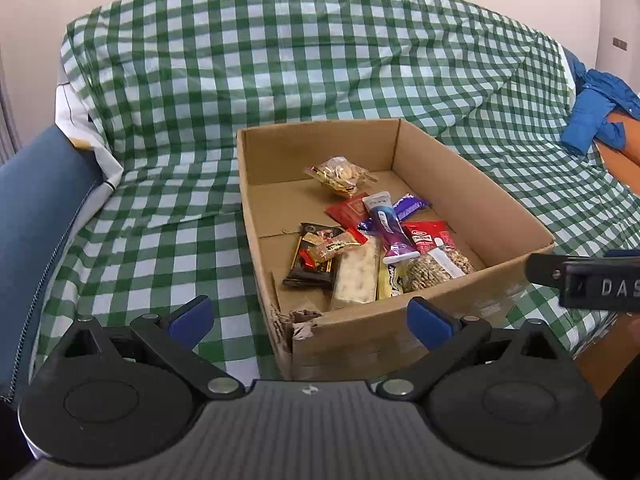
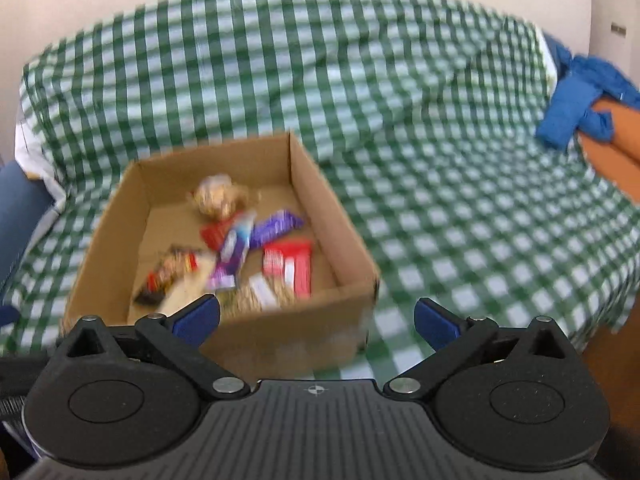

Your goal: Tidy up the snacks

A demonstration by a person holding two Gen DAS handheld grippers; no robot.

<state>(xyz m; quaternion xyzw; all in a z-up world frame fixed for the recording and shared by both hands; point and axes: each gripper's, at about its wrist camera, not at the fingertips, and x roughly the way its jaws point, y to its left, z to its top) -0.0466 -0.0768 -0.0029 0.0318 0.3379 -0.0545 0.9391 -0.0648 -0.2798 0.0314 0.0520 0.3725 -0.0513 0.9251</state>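
Both of your tongs stood spread wide with nothing between the pads. Your left gripper (image 1: 310, 322) sat at the bottom of its frame, its blue fingertips (image 1: 191, 314) over the near corner of the box (image 1: 516, 216), which is torn there. Your right gripper (image 2: 316, 320) sat low in its own blurred frame, with the box (image 2: 332, 200) left of centre and its left pad over the near wall.

You had the snacks lying loose inside the box, gathered toward its right and near side: a clear nut bag (image 1: 340, 174) apart at the back, a white-and-purple tube-shaped pack (image 1: 386, 226) across the middle, a purple bar (image 1: 410, 206) beside it, a red pack (image 1: 430, 236), a dark bar (image 1: 312, 258), a pale bar (image 1: 358, 276) and a seed bar (image 1: 436, 266) against the near wall. The left floor of the box was bare cardboard.

You had the box on a green checked cloth (image 1: 280, 60). A blue jacket (image 1: 596, 116) lay at the right edge. A black part lettered "DAS" (image 1: 600, 286) poked in at the right of the left view.
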